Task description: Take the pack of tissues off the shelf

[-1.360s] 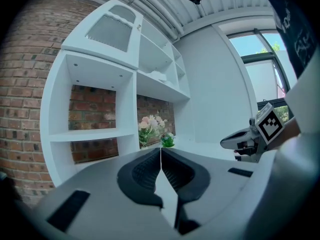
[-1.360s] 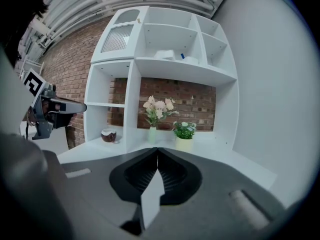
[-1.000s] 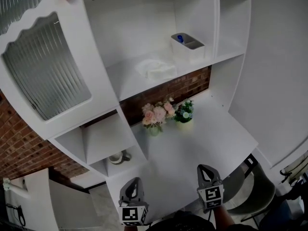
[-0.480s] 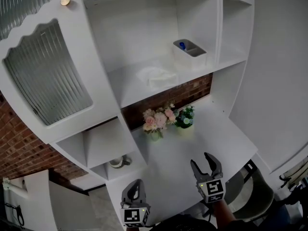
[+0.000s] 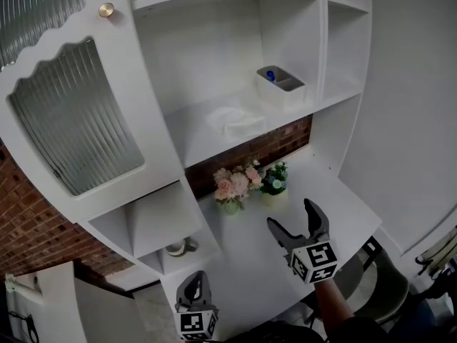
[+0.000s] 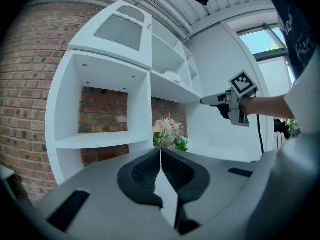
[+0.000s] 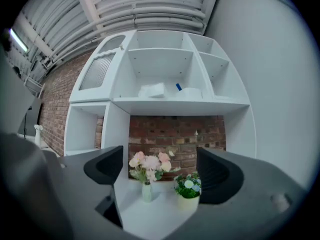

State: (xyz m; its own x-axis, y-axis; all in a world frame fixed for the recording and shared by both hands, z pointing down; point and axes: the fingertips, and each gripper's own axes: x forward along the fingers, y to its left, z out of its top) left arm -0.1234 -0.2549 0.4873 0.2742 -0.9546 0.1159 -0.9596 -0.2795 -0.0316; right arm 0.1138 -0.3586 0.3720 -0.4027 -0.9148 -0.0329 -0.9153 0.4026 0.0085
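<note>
Tissue pack (image 5: 234, 120) — soft, crumpled, white, ribbed-glass door (image 5: 71, 116)

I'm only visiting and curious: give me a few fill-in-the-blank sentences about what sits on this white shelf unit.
1. The pack of tissues shares its shelf with a white bin that holds something ___ in colour.
2. Below that shelf, the wall behind the pink flowers is made of ___.
3. In the head view, the small potted plant stands to the ___ of the pink flowers.

Missing words: blue; brick; right.
</note>
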